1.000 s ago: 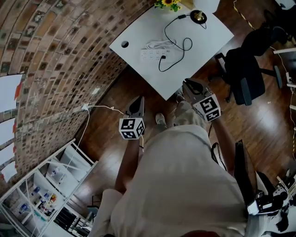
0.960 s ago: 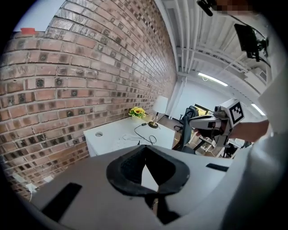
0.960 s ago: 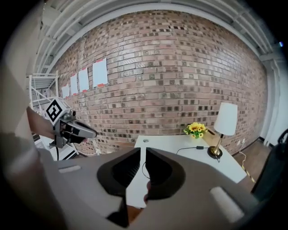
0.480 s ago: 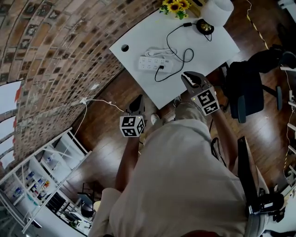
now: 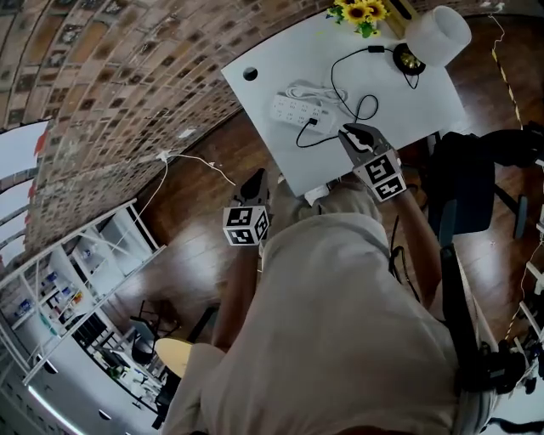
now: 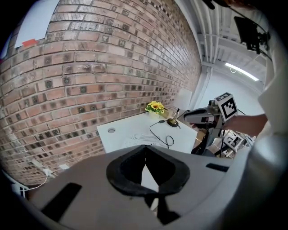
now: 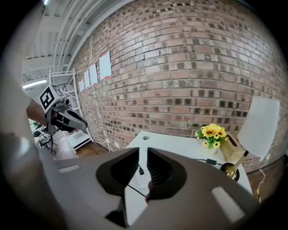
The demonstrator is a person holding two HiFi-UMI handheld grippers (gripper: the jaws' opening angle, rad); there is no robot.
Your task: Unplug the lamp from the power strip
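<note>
A white power strip (image 5: 291, 109) lies on the white table (image 5: 391, 102), with the lamp's black plug (image 5: 314, 121) in its near end. The black cord (image 5: 361, 106) loops to the brass lamp base (image 5: 409, 58) under a white shade (image 5: 438, 32). My right gripper (image 5: 351, 132) hovers over the table's near edge, just right of the plug. Its jaws have just been opening and stand a narrow gap apart with nothing between them (image 7: 142, 155). The plug (image 7: 141, 170) shows through that gap. My left gripper (image 5: 255, 182) hangs over the floor short of the table, tips together (image 6: 145, 150).
Sunflowers (image 5: 360, 12) stand at the table's far edge, next to the lamp. A cable hole (image 5: 250, 74) is at the table's left corner. A black office chair (image 5: 472, 183) sits right of the table. A brick wall runs along the left, with white shelving (image 5: 68, 289) below.
Both grippers have moved toward the table. The right one went from the floor beside the table to over its near edge, close to the plug, and its jaws parted slightly.
</note>
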